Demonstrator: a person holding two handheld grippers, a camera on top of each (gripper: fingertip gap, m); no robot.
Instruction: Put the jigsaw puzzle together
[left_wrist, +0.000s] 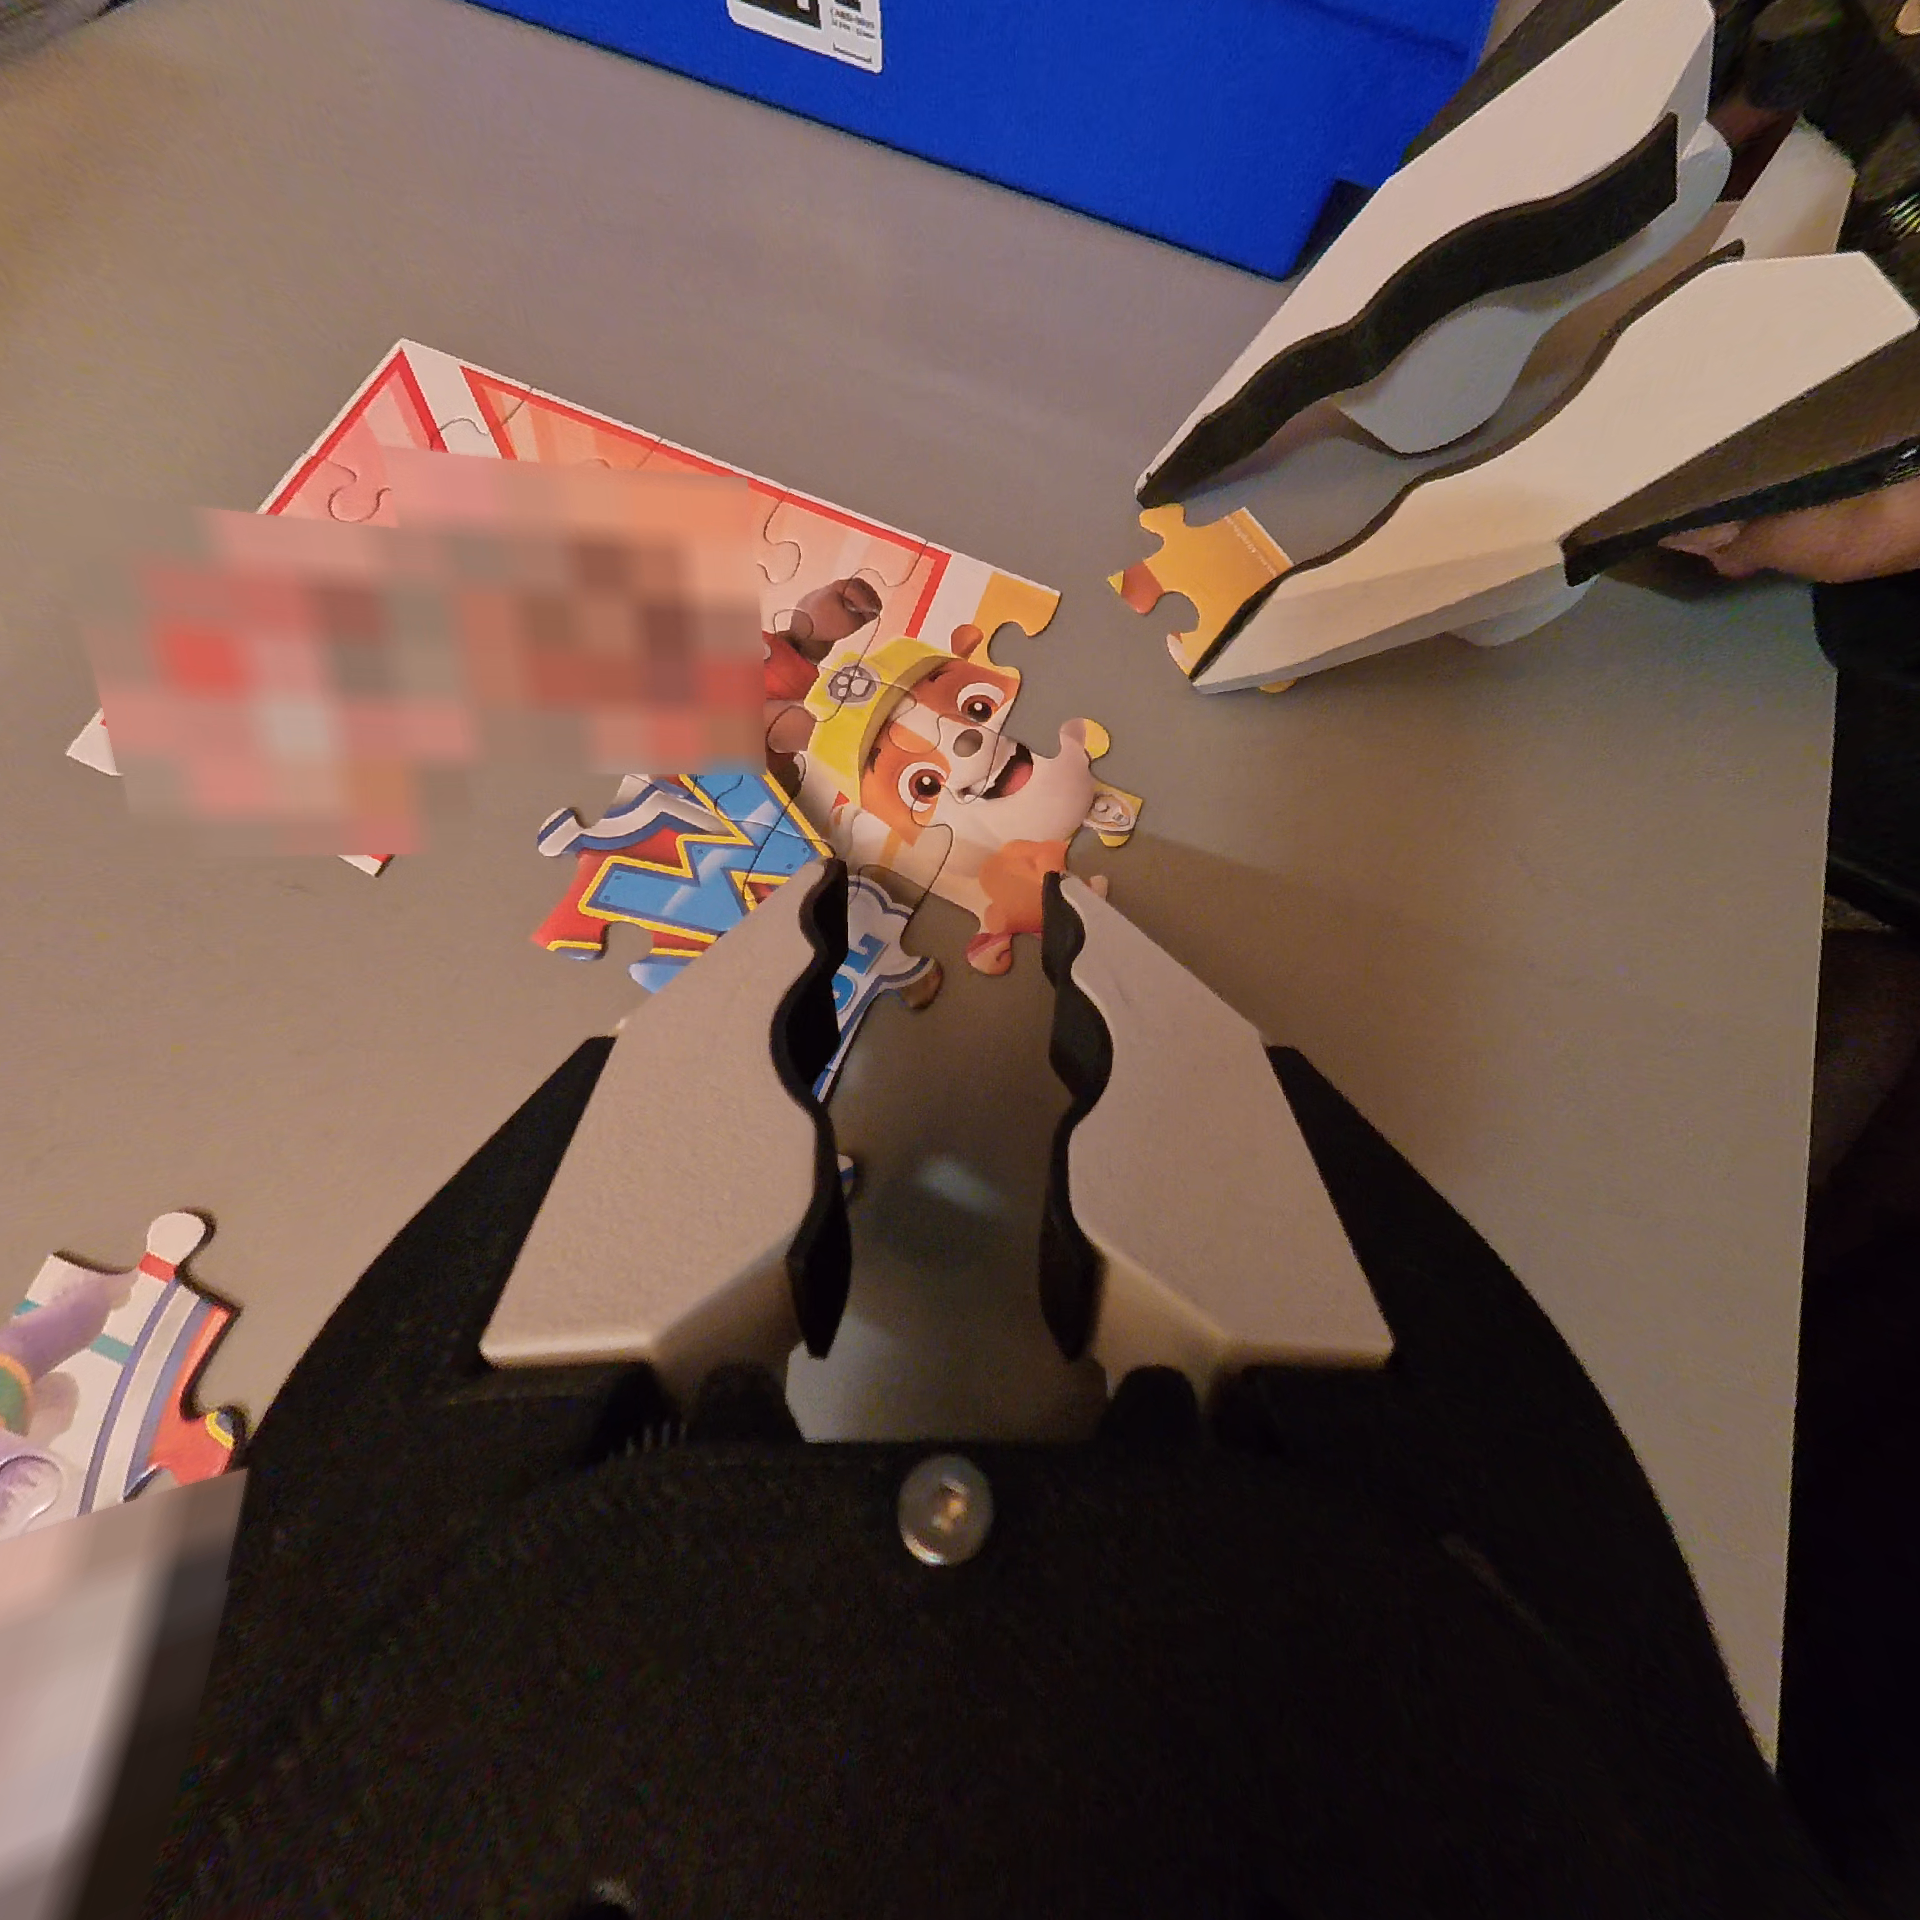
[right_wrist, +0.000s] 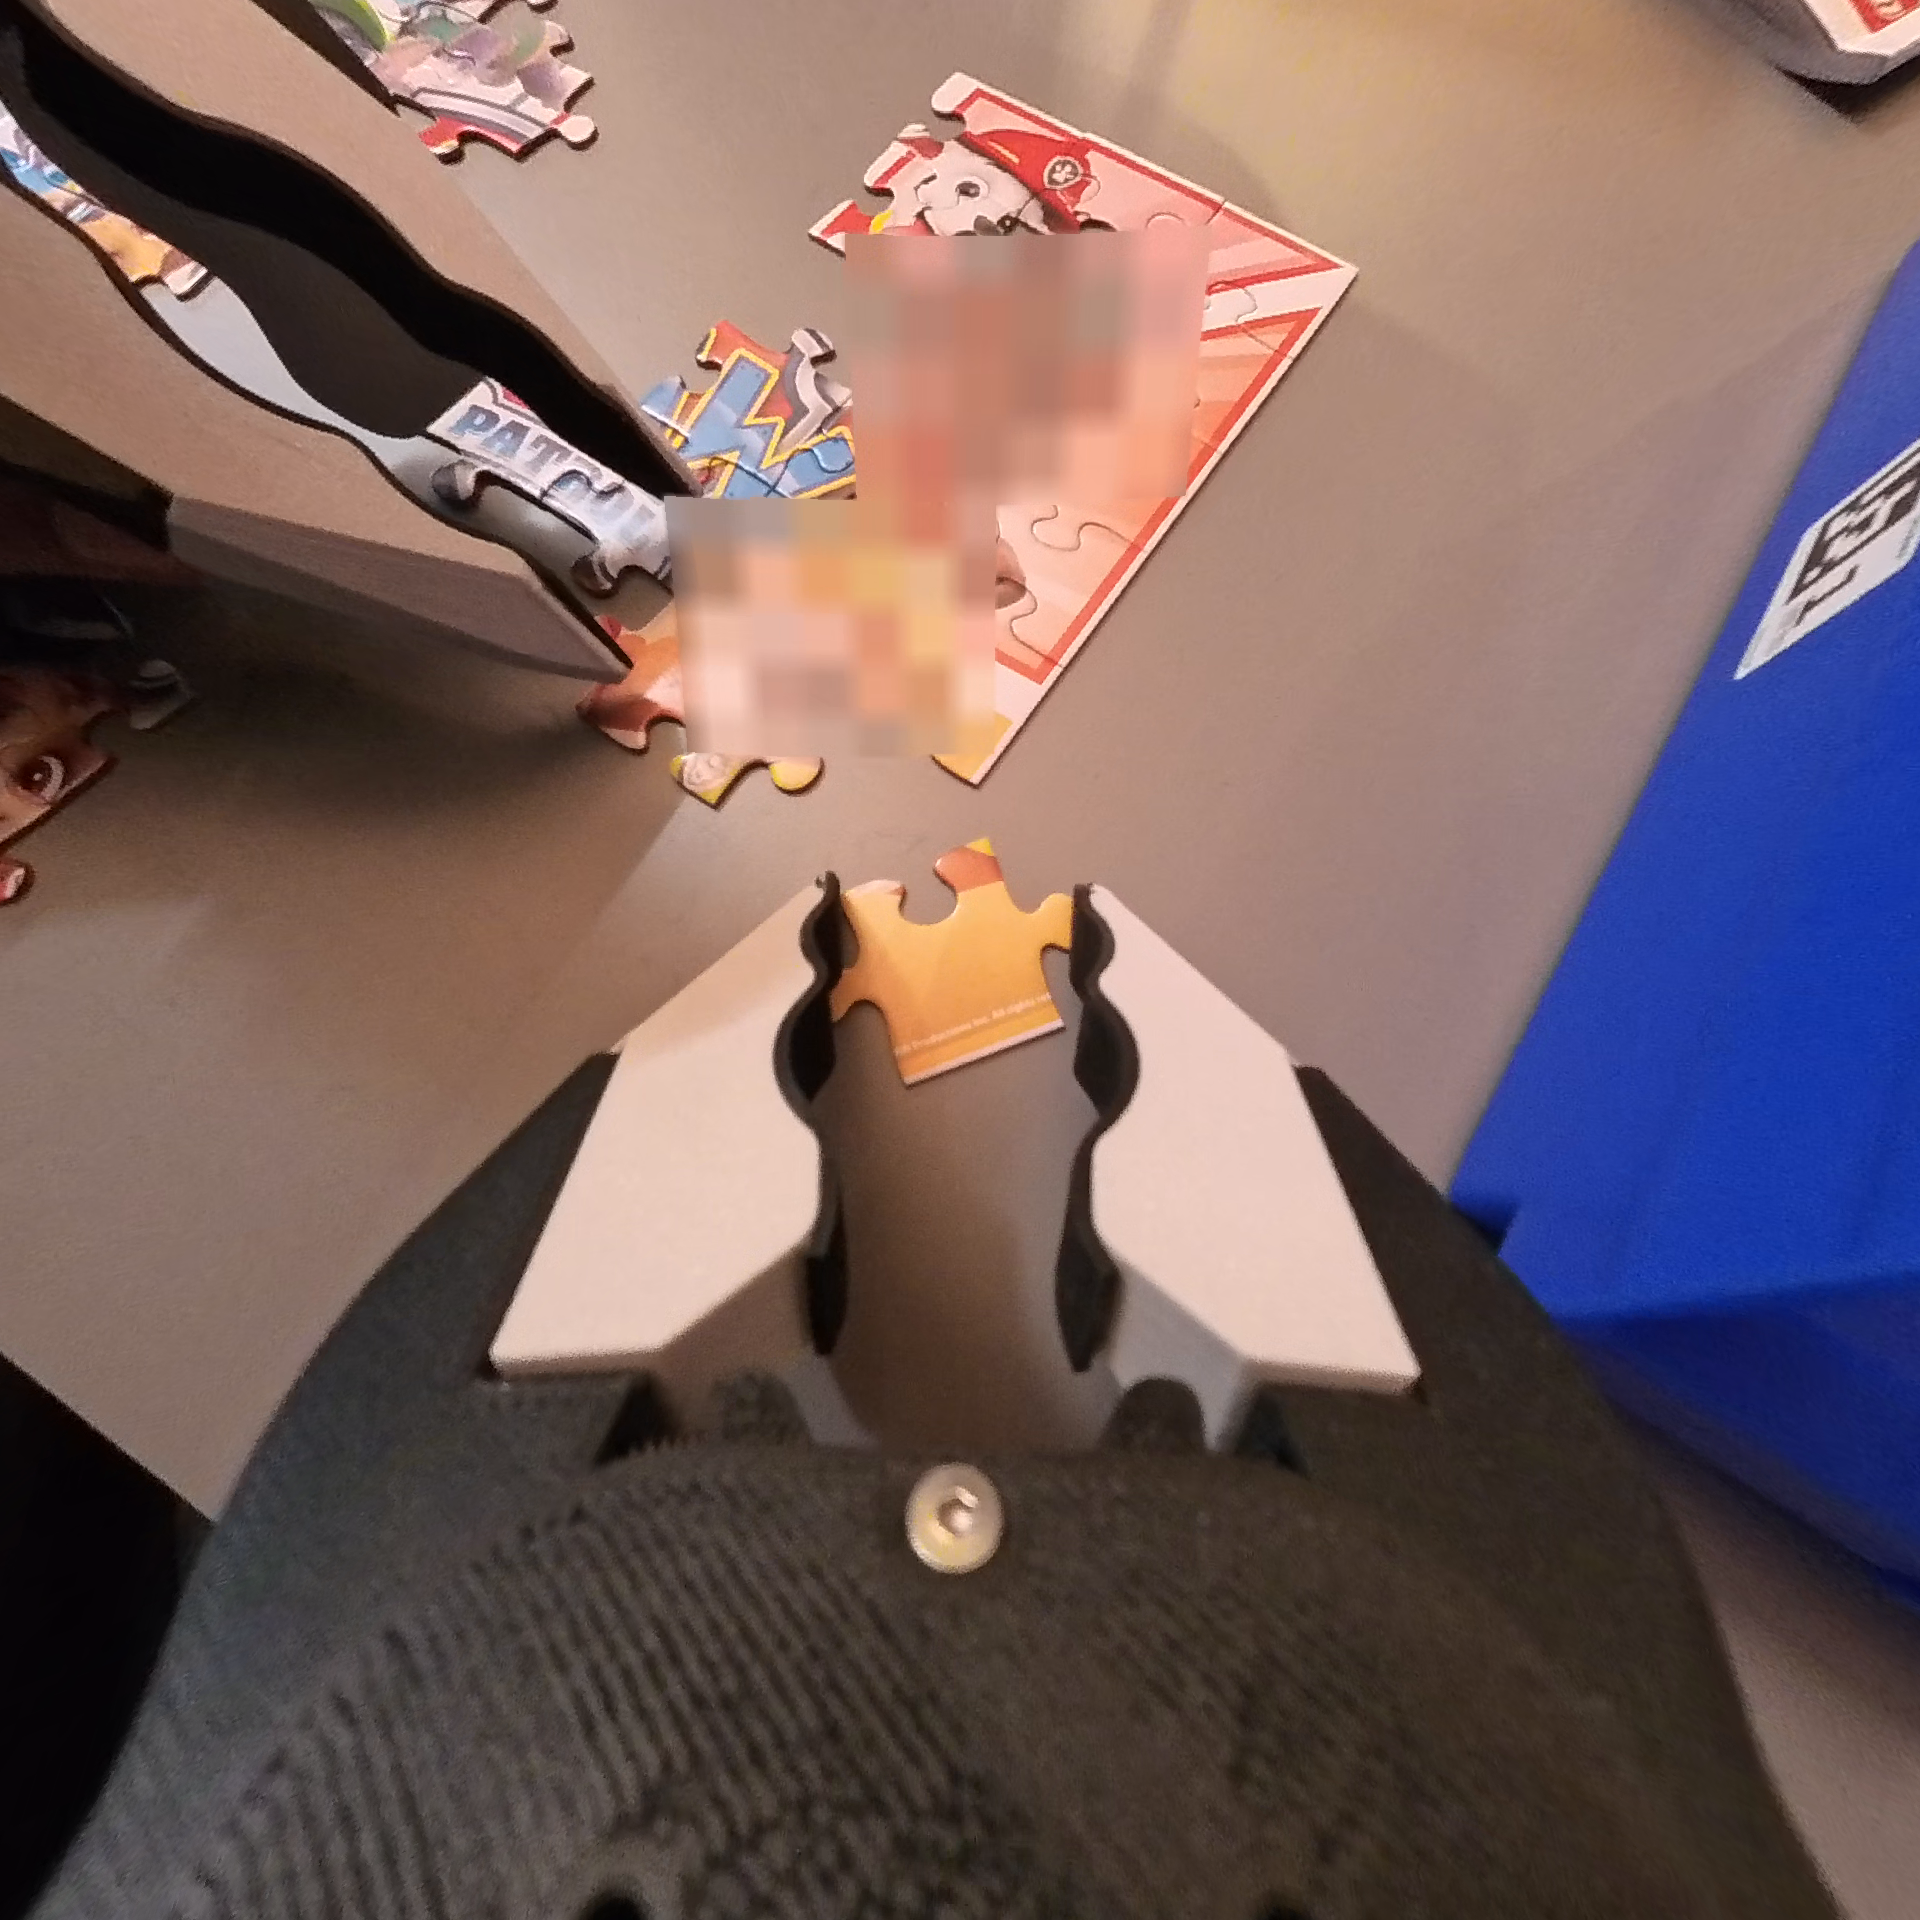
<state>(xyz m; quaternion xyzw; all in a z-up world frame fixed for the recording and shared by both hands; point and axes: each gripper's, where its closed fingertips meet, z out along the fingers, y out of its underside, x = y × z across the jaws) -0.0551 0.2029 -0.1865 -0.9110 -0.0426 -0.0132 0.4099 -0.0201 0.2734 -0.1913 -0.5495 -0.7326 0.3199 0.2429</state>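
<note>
Though mostly yellow, puzzle piece (right_wrist: 956, 966) lies flat.

A tabletop play or recording setup indoors: plain grey table (left_wrist: 1351, 987), cartoon jigsaw puzzle (left_wrist: 894, 727) ahead of the fingers, blue box (left_wrist: 1091, 114) beyond.

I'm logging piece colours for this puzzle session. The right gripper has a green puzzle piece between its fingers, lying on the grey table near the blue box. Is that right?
Not quite: the puzzle piece between the fingers of the right gripper is yellow-orange, not green, as the right wrist view shows. The rest stands: it lies on the grey table, with the blue box nearby.
</note>
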